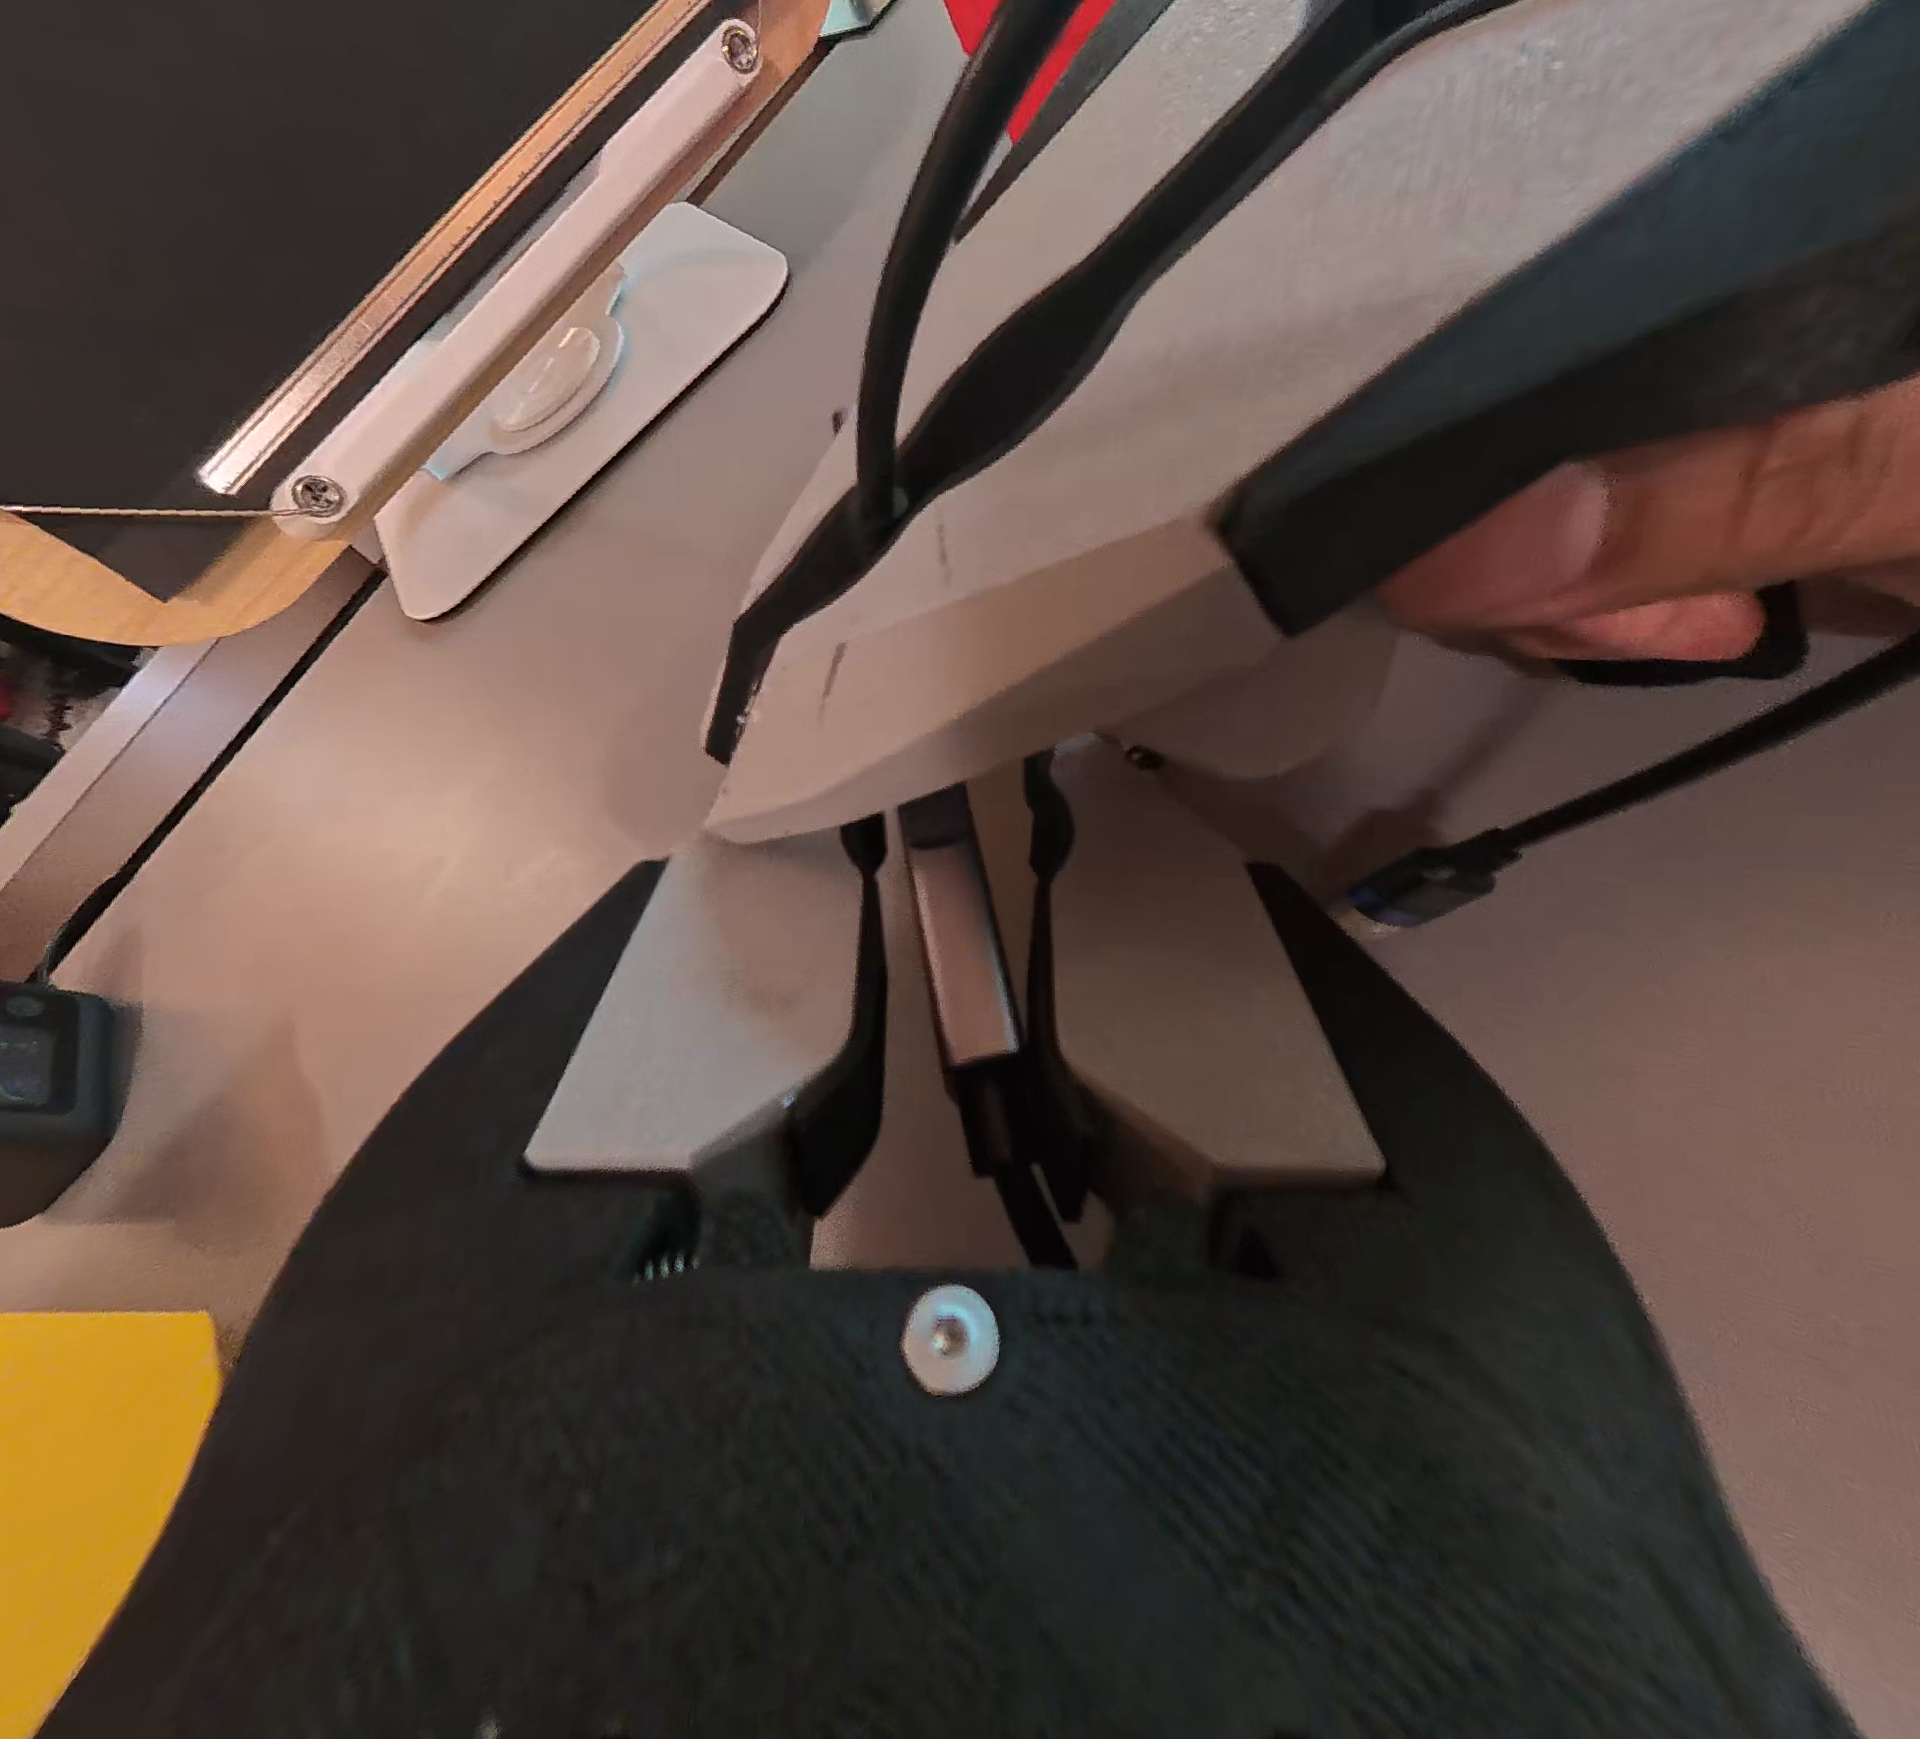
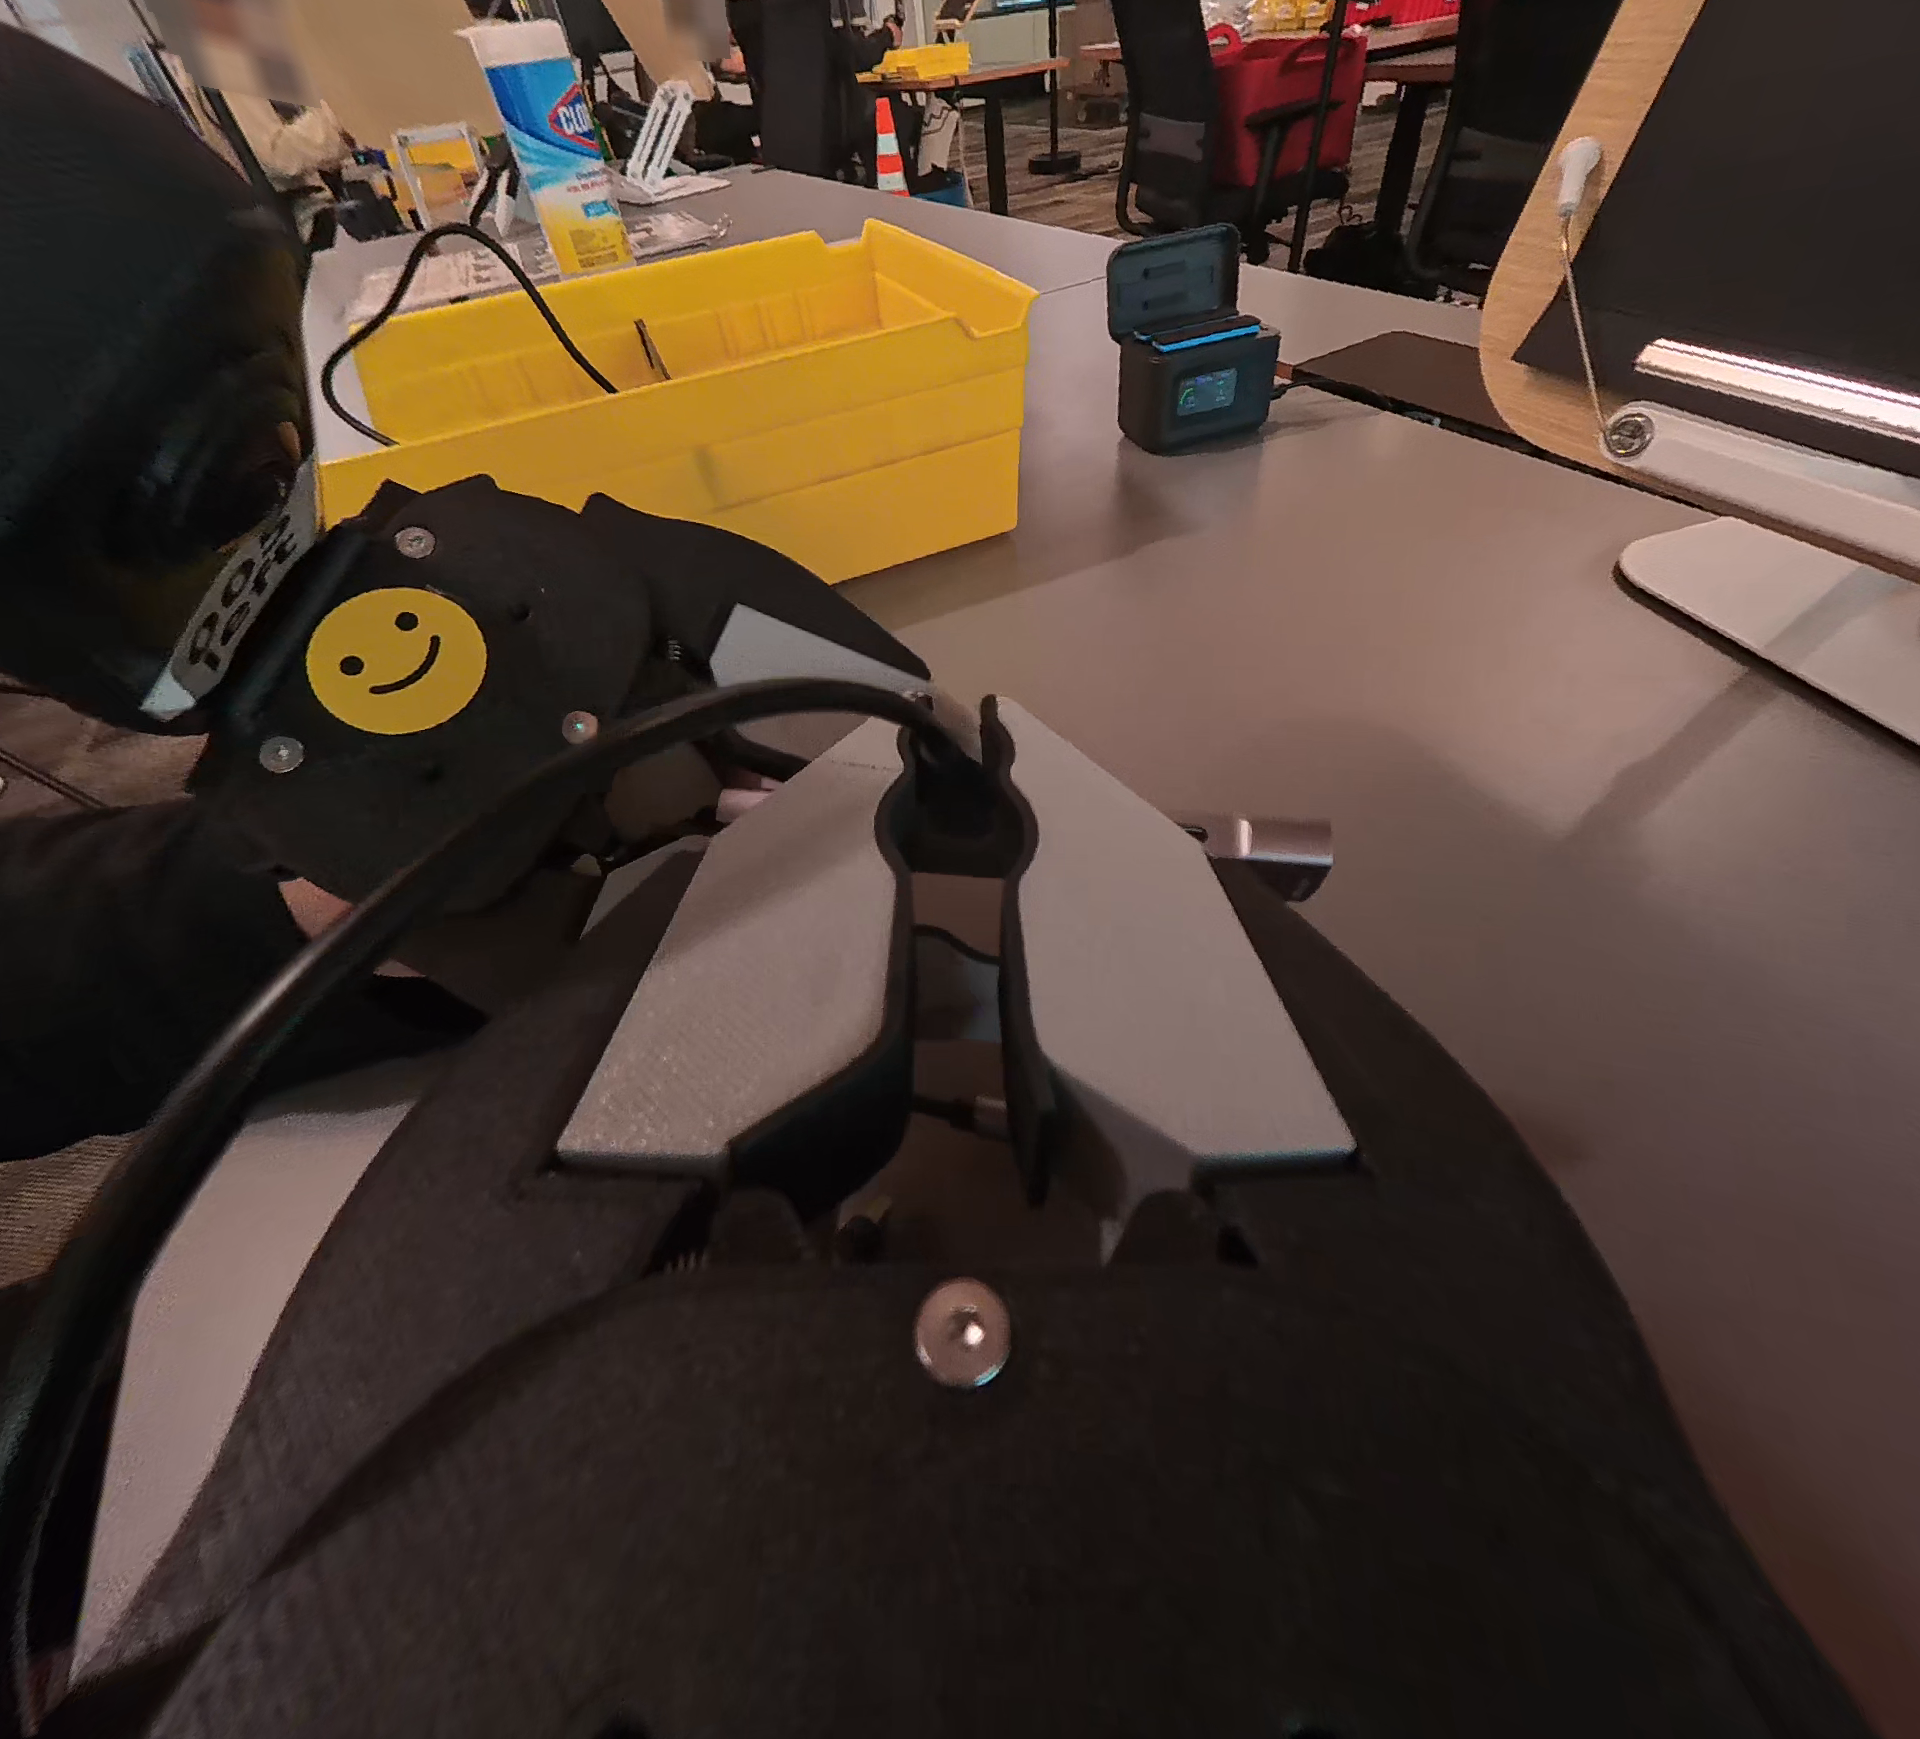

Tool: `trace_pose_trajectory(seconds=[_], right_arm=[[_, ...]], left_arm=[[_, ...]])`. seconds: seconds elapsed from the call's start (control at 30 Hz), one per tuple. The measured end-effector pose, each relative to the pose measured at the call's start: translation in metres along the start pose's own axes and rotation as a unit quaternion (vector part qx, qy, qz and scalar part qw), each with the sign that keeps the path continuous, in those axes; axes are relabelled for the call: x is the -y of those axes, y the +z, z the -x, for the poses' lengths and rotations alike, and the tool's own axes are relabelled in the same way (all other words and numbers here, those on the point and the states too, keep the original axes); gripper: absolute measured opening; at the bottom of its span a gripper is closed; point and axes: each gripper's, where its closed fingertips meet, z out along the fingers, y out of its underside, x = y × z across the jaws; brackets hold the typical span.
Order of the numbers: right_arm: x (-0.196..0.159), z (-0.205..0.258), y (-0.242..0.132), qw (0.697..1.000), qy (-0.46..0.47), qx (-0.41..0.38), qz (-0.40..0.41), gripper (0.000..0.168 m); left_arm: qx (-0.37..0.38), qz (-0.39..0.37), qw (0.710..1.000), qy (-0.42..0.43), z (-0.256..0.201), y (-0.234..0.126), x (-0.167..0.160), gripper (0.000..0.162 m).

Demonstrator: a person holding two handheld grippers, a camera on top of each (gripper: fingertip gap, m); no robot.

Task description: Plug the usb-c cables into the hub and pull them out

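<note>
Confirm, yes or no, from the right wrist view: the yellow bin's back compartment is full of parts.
No. The yellow bin shows a bare back compartment, with only a black cable dropping into its front section.

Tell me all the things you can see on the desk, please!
hub: one, silver-grey, between the left hand-held gripper's fingers.
cable: one, black, its plug end pinched by the right hand-held gripper.
bin: one, yellow, far side of the desk, another black cable trailing into it.
charging case: one, dark with blue trim, lid open, right of the bin.
wipes canister: one, blue, white and yellow, behind the bin.
board stand: one, white, at the right.
desk: one, grey.
left hand-held gripper: one, black and grey, closed on the hub.
right hand-held gripper: one, black and grey, closed on the cable.
</note>
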Motion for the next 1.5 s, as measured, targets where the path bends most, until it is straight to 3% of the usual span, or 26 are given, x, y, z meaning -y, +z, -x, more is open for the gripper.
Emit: trace_pose_trajectory(seconds=[0.4,0.67,0.97,1.2,1.33,1.5], right_arm=[[0.001,0.000,-0.001,1.000,-0.009,-0.009,0.002,0.006],[-0.004,-0.002,0.000,1.000,0.011,-0.005,0.005,0.006],[0.004,0.000,-0.003,0.998,0.061,0.010,-0.023,0.005],[0.015,0.004,-0.007,0.999,0.022,0.001,-0.049,0.004],[0.015,0.005,-0.005,0.997,0.053,0.030,-0.050,0.004],[0.017,0.002,-0.008,0.998,-0.006,-0.027,-0.047,0.004]], left_arm=[[0.005,-0.009,1.000,-0.007,0.002,-0.002,0.004,0.028],[0.001,0.024,1.000,-0.013,-0.001,0.001,-0.004,0.009],[-0.017,0.013,0.999,-0.045,-0.003,0.000,0.001,0.007],[-0.015,-0.011,0.999,-0.048,0.000,-0.004,0.011,0.007],[-0.009,-0.008,0.999,-0.043,0.002,-0.004,0.010,0.007],[-0.024,-0.017,0.998,-0.056,-0.001,-0.005,0.013,0.007]])
